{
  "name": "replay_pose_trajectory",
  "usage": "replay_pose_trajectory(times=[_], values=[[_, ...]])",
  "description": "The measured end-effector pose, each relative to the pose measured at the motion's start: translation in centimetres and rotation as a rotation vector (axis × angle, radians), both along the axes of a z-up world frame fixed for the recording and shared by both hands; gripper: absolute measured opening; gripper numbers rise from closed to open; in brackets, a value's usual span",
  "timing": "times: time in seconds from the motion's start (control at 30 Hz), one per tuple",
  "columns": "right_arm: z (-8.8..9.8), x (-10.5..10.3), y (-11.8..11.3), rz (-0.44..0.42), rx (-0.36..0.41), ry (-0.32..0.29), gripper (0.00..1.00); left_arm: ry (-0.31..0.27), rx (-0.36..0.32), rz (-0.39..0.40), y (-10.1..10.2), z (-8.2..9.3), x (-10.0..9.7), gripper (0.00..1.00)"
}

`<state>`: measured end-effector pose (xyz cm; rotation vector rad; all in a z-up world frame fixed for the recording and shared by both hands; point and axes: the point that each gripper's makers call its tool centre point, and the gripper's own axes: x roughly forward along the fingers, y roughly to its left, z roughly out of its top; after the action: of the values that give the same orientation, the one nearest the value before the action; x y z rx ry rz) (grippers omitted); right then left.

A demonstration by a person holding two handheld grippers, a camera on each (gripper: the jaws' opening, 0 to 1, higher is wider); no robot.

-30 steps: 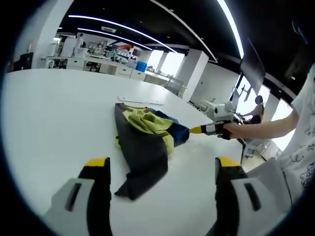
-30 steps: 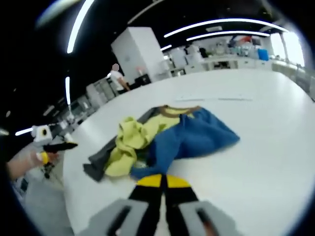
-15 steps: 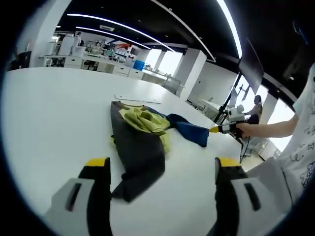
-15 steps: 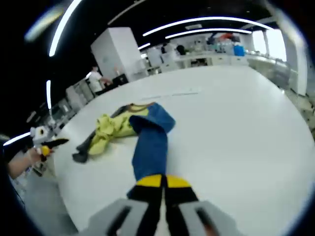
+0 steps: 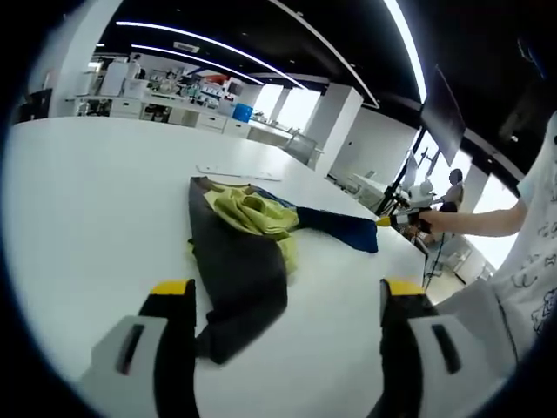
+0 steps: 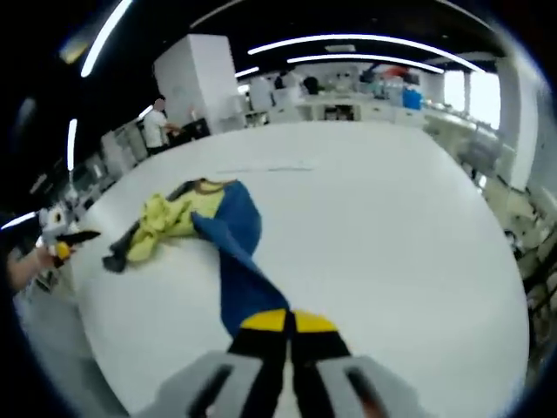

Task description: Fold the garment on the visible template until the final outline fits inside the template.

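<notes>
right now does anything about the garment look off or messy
Yes. The garment lies crumpled in a heap on the white table, yellow and dark parts bunched. Its blue sleeve is stretched out long, clamped in the right gripper. The left gripper is open, empty.

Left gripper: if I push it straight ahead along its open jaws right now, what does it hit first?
Probably the dark grey end of the garment lying on the white table, just ahead of the left gripper; depth is uncertain.
</notes>
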<state>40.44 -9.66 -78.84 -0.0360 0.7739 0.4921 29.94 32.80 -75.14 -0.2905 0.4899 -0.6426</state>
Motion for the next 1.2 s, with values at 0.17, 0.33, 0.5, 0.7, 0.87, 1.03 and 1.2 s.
replay_pose_trajectory(times=[0.17, 0.33, 0.5, 0.7, 0.87, 1.03, 1.2], values=[[-0.1, 0.2, -0.5, -0.002, -0.011, 0.008, 0.00, 0.004, 0.002, 0.004, 0.1, -0.1, -0.3, 0.84], [0.3, 0.6, -1.5, -0.020, -0.023, -0.003, 0.00, 0.007, 0.001, 0.009, 0.3, -0.2, -0.5, 0.84], [1.4, 1.0, -2.1, -0.037, -0.031, -0.021, 0.00, 0.006, 0.000, 0.009, 0.2, -0.2, -0.4, 0.84], [1.6, 1.7, -3.8, -0.047, -0.058, -0.038, 0.00, 0.004, -0.008, 0.002, -0.2, -0.3, -0.4, 0.84], [2.4, 2.2, -4.7, -0.051, -0.094, -0.060, 0.00, 0.005, -0.010, 0.000, -0.3, -0.4, -0.4, 0.83], [3.8, 2.0, -4.4, -0.041, -0.126, -0.103, 0.00, 0.007, -0.014, -0.001, -0.5, -0.5, -0.4, 0.83], [4.7, 0.9, -3.5, 0.033, -0.224, -0.169, 0.00, 0.011, -0.019, -0.003, -0.6, -0.6, -0.4, 0.83]])
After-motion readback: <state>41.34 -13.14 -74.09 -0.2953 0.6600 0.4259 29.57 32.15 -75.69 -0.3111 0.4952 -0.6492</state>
